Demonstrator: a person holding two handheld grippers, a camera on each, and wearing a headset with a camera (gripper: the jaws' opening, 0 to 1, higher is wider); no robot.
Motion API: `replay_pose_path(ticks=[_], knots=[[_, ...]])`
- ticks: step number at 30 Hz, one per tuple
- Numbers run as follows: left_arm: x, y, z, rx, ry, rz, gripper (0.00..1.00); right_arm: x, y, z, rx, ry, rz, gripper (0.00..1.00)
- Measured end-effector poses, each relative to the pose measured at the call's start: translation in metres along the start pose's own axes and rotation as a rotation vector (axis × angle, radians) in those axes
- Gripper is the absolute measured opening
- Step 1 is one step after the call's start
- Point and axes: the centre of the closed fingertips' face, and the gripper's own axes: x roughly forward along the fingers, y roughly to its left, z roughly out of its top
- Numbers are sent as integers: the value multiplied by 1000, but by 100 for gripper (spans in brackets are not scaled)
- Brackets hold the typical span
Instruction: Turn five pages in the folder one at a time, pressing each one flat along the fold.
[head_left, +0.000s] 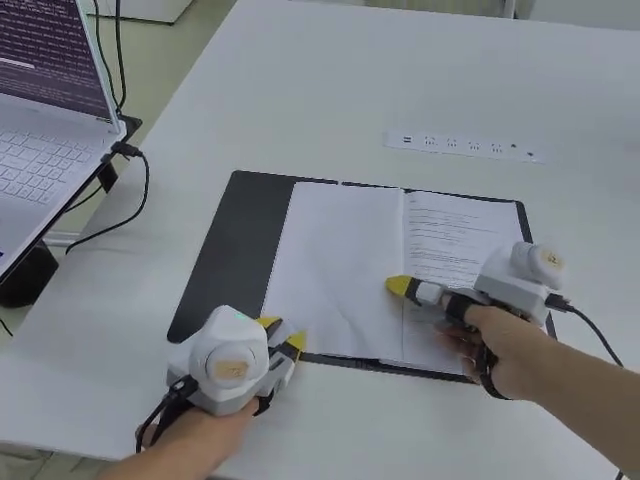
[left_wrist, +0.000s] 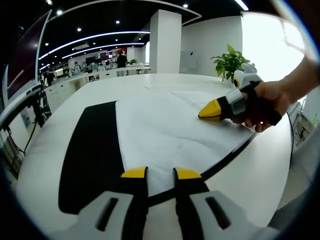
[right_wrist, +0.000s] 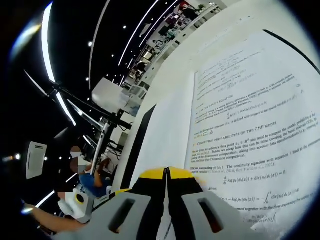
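Two claws work over one wide white surface (head_left: 330, 90) in the head view. The folder (head_left: 225, 260) lies open in the middle of it, black cover to the left, a blank page (head_left: 335, 270) beside that and a printed page (head_left: 455, 235) on the right. A laptop (head_left: 40, 120) sits at the far left with a dark cable (head_left: 125, 215) looping off it, and a white power strip (head_left: 460, 146) lies beyond the folder on the far right. My left claw (head_left: 285, 340) sits at the folder's near edge; my right claw (head_left: 398, 286) rests its yellow tips on the paper close to the fold.

From the left gripper view, the jaws stand a narrow gap apart and hold nothing, just over the near edge of the blank page. Past the folder I see an open office with ceiling light strips, a white pillar (left_wrist: 165, 42) and a potted plant (left_wrist: 229, 62). A hand (left_wrist: 265, 102) holds the right claw on the page.

From the right gripper view, the jaws are closed tip to tip, pressing on the printed page. I can read "PROBABILITIES OF THE CNF MODEL" and "The continuity equation"; the rest is too small.
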Motion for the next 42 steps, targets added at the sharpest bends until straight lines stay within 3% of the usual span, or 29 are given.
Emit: replay_pose_path(ticks=[12,25,31,37,42], knots=[[-1,-1,1,6,9,4,19,-15,3,-33,103,53,34,0],[-1,-1,2,8,23,2,19,-28,9,-58,213,57,43,0],[-2,-1,2,14,31,-3,19,-34,16,-76,260,100,41,0],[-1,-2,2,7,43,-3,19,-46,23,-97,253,142,40,0],[-2,-7,3,4,48,-19,25,-59,26,-100,260,121,48,0]])
